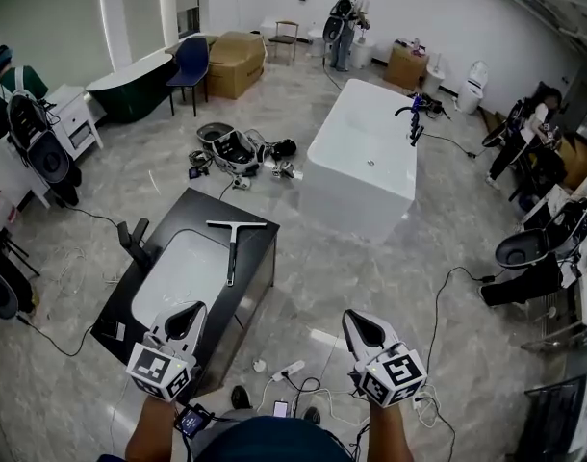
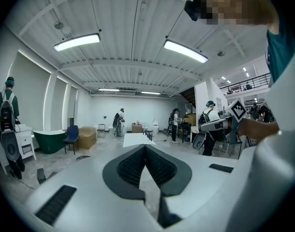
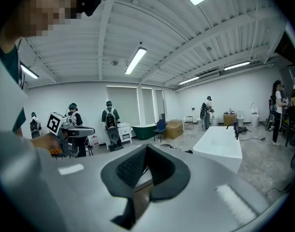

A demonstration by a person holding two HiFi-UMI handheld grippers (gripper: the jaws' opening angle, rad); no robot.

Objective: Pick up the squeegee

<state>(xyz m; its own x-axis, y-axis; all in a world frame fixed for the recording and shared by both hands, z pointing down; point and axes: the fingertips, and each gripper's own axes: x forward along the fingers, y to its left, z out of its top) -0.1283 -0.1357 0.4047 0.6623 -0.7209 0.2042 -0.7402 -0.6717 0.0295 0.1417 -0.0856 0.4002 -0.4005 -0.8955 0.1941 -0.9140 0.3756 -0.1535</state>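
holds left gripper and right gripper clenched tight on nothing, both near 6 o'clock of the head view. finds squeegee flat on black washstand, blade toward 12, handle toward 6 along white basin's 3 o'clock rim, well apart from both grippers.

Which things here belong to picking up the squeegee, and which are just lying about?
Job: squeegee, the sink it lies on, left gripper, right gripper (both shut, empty).
Lying about: bathtub, cardboard box, blue chair, power strip, gear on the floor.
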